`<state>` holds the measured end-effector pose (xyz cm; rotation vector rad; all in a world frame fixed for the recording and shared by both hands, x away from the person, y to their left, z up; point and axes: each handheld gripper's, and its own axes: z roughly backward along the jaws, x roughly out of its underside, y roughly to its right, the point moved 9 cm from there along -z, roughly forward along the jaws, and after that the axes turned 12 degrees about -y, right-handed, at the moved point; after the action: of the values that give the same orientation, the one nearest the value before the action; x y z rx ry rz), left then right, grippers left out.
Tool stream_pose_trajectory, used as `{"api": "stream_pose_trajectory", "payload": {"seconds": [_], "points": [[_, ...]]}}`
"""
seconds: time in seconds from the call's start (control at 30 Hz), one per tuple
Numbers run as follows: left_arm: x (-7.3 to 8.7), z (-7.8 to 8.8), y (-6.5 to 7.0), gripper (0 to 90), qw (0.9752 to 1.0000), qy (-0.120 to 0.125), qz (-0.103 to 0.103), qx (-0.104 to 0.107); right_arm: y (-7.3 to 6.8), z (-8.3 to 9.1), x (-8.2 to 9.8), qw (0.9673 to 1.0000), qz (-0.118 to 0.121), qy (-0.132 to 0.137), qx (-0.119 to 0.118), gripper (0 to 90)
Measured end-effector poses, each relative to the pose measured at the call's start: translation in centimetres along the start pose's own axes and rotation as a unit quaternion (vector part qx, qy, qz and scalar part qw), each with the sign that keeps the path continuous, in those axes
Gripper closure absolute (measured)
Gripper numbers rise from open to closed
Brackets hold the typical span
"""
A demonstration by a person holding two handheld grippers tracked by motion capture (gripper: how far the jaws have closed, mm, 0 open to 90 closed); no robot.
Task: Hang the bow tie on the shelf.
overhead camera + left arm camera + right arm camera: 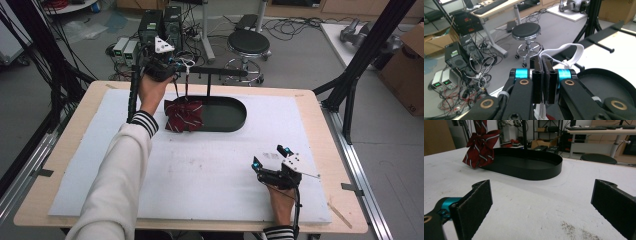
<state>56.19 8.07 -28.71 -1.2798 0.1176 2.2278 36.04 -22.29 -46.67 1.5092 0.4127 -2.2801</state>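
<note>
A dark red bow tie with white stripes [183,115] hangs by its white strap [186,62] and rests against the left end of the black oval tray [235,122]. My left gripper [172,67] is raised above the tray's left end, shut on the white strap [571,53], which loops out past the closed jaws. From the tray rises a black T-shaped stand [220,72]. My right gripper [270,159] sits low over the white mat at the front right, open, with nothing between its pads [477,202]. Ahead of it stand the bow tie [480,147] and the tray [544,171].
A white mat [200,170] covers the wooden table [80,115]. Black frame posts [360,60] stand at the table's right and left sides. Behind the table are a round stool [248,42], computer boxes and tangled cables on the floor, and a cardboard box [407,65] at far right.
</note>
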Motion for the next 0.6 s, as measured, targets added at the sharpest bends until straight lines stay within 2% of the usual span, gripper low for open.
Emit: {"api": "stream_pose_trajectory", "payload": {"seconds": [0.1,0.37,0.43,0.6], "points": [[-0.8,-0.2,-0.1,87.3,1.0,0.002,-0.004,-0.003,0.0,0.0,0.0,1.0,0.0,-0.001,0.0,2.5],[-1.9,-0.7,-0.9,87.3,0.9999,0.013,0.003,-0.008,0.0,-0.1,0.0,1.0,0.001,-0.005,0.002,2.5],[-1.7,-1.0,-1.1,87.3,0.9999,0.005,-0.002,-0.013,0.0,-0.1,0.0,1.0,0.003,-0.007,0.002,2.5],[-0.5,-1.7,-1.6,87.3,0.9999,-0.006,0.006,-0.013,0.0,-0.2,0.0,1.0,0.004,-0.008,0.002,2.5]]}}
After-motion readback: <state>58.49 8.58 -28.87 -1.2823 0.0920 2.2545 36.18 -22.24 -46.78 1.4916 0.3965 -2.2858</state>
